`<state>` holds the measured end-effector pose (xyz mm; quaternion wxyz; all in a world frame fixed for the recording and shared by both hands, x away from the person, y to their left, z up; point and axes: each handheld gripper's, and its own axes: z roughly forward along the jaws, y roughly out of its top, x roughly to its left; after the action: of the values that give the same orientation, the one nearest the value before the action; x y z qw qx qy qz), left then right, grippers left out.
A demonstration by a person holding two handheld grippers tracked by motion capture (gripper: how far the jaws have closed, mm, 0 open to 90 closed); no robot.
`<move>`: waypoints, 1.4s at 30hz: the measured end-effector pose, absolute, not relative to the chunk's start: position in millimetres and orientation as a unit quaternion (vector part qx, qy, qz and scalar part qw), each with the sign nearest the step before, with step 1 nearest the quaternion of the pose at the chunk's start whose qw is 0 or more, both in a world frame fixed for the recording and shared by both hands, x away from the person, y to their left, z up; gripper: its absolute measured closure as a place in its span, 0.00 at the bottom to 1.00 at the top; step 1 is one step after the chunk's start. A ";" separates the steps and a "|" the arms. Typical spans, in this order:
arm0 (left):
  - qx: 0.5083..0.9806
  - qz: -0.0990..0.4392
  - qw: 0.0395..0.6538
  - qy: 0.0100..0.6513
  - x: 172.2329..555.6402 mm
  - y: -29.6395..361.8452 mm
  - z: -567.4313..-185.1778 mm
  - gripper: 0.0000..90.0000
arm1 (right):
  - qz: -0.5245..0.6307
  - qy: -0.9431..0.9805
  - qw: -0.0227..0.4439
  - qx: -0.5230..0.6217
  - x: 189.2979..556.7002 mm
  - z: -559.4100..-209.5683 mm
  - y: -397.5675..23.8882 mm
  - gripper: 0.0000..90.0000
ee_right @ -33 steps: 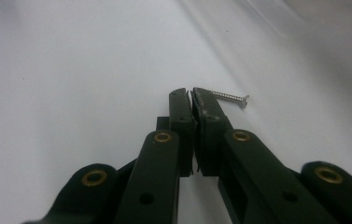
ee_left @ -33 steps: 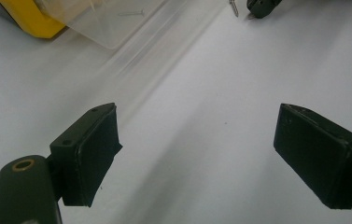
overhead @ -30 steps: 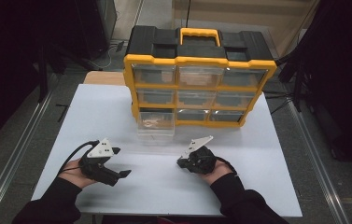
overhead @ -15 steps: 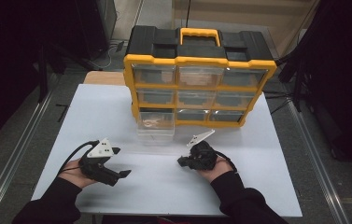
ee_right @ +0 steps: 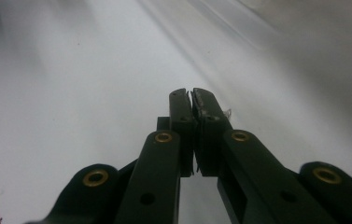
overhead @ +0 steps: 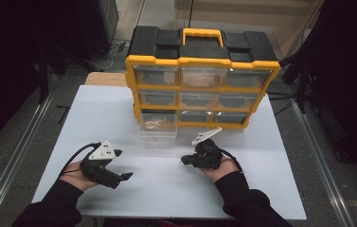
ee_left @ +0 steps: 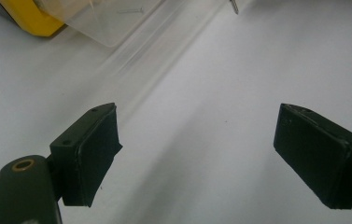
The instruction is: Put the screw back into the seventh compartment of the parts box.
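worktop (overhead: 271, 189): white board, bare across its near half between and around both hands; near edge just under the sleeves, left edge at 9 o'clock beside a metal rail (overhead: 20, 156).
cabinet (overhead: 202, 80): yellow and black drawer box at 12 o'clock, filling the far middle of the worktop and closing that side.
drawer (overhead: 158, 126): clear, pulled out of the cabinet's bottom-left slot, jutting toward 6 o'clock; something small and pale lies inside, too faint to name.
left claw (overhead: 125, 176): at 7 o'clock, jaws wide apart, nothing between them, pointing toward 3 o'clock.
right claw (overhead: 182, 161): at 5 o'clock, jaws pressed together, tips aimed toward 9 o'clock, near the drawer's front corner but apart from it.
left claw view: the drawer's clear corner (ee_left: 113, 21) with a thin pin inside, and a yellow cabinet edge at 11 o'clock.
right claw view: a tiny glinting bit (ee_right: 225, 112) at the closed tips; whether it is gripped i cannot tell.
in the way: the open drawer, between the claws and the cabinet front.
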<state>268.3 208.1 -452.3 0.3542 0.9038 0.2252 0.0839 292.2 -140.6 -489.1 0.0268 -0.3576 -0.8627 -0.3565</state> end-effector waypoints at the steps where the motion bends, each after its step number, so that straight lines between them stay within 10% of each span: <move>1: 0.904 0.084 0.354 0.225 268.3 208.1 -452.2 0.16 | -0.358 -0.861 0.028 -0.360 292.3 -487.7 -140.7 0.99; 42: 0.904 0.080 0.357 0.220 267.6 207.7 -451.2 0.16 | -0.387 -0.842 0.029 -0.375 295.6 -458.5 -136.9 0.99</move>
<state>267.6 207.7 -451.2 0.3565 0.9044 0.2205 0.0798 295.6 -136.9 -458.5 0.0291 -0.3746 -0.8419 -0.3873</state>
